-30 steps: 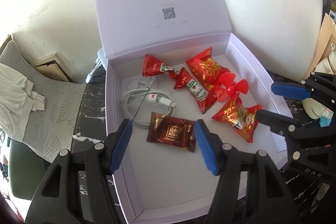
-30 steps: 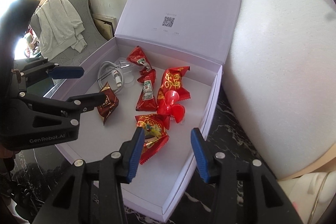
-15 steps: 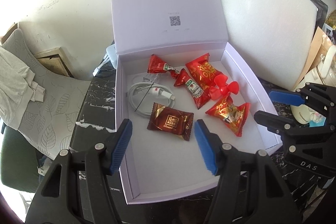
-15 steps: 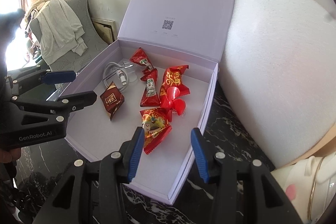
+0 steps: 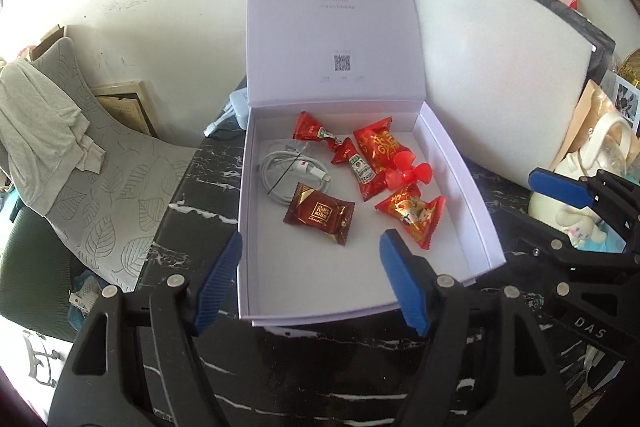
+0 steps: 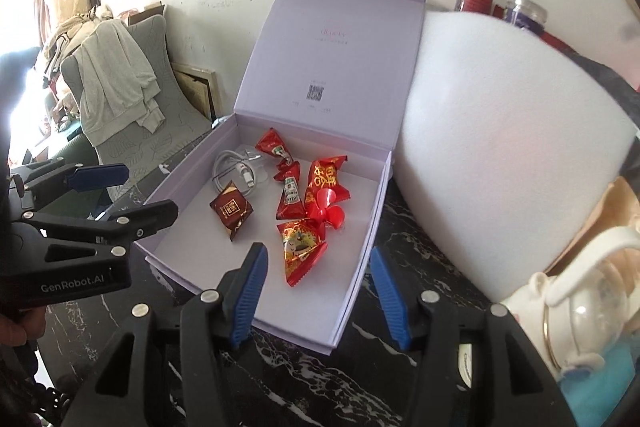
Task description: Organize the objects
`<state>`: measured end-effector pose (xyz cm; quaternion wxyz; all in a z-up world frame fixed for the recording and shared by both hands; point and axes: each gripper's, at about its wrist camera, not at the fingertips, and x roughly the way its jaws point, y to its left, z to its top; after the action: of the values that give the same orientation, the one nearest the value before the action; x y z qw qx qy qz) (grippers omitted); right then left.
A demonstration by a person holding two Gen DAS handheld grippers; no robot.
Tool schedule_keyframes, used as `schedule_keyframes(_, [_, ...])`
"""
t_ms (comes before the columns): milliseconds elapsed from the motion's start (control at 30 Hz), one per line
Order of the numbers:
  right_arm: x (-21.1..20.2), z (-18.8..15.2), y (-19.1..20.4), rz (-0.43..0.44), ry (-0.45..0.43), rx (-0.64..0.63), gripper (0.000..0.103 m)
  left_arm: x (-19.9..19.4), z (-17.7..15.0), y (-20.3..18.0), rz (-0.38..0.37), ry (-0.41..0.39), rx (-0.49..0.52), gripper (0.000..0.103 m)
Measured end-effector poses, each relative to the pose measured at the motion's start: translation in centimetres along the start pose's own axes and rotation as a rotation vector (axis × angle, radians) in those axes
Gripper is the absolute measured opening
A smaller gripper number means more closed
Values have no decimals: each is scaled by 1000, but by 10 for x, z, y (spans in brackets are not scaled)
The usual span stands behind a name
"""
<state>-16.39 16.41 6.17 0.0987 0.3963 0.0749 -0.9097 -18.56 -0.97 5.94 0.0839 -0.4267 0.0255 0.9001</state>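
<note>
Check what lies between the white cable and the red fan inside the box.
In the left wrist view, a ketchup sachet lies between the white cable and the red fan.

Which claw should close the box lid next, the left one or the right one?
Probably the left claw. It faces the open box squarely, so the upright lid stands straight ahead. The right claw sits off by the box's right wall. Both are open and empty.

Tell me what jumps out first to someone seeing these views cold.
The open lilac box on the dark marble table, lid upright, with red snack packets and a red propeller toy clustered at its right. A coiled white cable lies left; a big white foam block leans beside.
</note>
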Motion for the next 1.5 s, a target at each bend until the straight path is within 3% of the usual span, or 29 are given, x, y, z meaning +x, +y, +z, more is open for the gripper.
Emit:
schedule_keyframes(200, [-38, -6, 6, -11, -44, 10, 60, -36, -10, -1, 13, -45, -8, 78])
schedule_keyframes(333, [-59, -12, 11, -17, -66, 7, 74, -59, -19, -5, 22, -77, -1, 86])
schedule_keyframes(633, [-103, -31, 16, -51, -141, 41, 84, -100, -41, -10, 73, -134, 1, 95])
schedule_keyframes(1000, [-133, -68, 25, -52, -140, 32, 86, -121, -79, -16, 84, -99, -25, 95])
schedule_keyframes(1367, [-137, -109, 33, -45, -80, 79, 86, -132, -118, -13, 82, -58, -71, 95])
schedule_keyframes(1500, [-136, -123, 38, -80, -61, 97, 86, -136, -129, -13, 86, -50, -75, 95])
